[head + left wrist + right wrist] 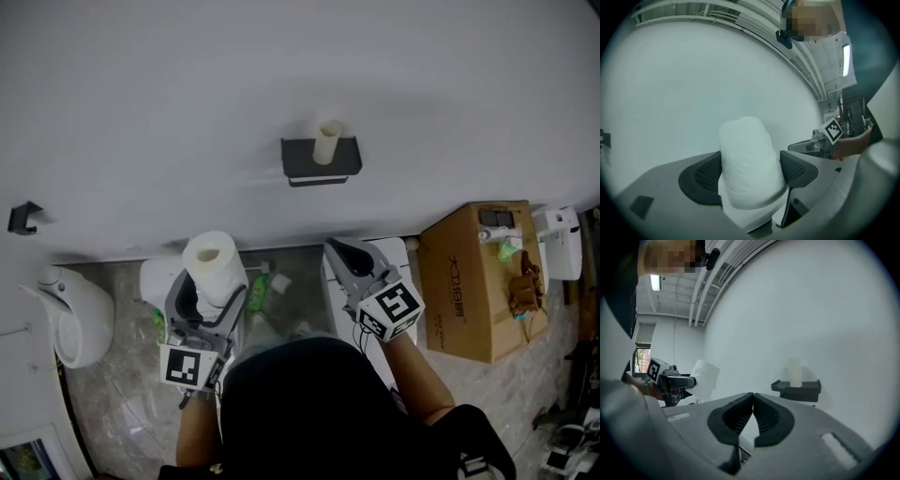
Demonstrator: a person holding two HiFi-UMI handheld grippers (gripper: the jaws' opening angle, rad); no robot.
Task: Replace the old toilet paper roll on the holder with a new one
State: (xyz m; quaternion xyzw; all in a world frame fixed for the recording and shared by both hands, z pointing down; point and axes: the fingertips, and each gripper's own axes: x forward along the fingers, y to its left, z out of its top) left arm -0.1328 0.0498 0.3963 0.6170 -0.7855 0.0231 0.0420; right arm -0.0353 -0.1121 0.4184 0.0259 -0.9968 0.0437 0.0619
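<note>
Core [327, 142] of old roll is seen upright on holder [322, 171], ahead and above | right gripper [342, 255] is judged nearer, jaws pressed together, empty | new roll [214, 262] is pinched upright by left gripper [208, 298]

The new roll [747, 154] shows only its upper part in the left gripper view. Its lower end drops out of sight between the jaws of the left gripper [751, 171].

On the wall, the foot of the cardboard tube [327, 142] is hidden behind the front lip of the holder [322, 169]. The person's dark top [319, 412] covers the floor at the bottom middle of the head view.

Green things [258, 292] on the floor lie partly behind the left gripper and are too small to tell. The small items [525, 281] on the cardboard box [464, 291] cannot be named either.

A white wall unit [562, 242] sits at the right edge, where the frame's dark corner hides part of it. Dark clutter [572, 441] in the bottom right corner is cut off too. In the left gripper view, a black thing [603, 138] on the wall is cut by the left edge.
</note>
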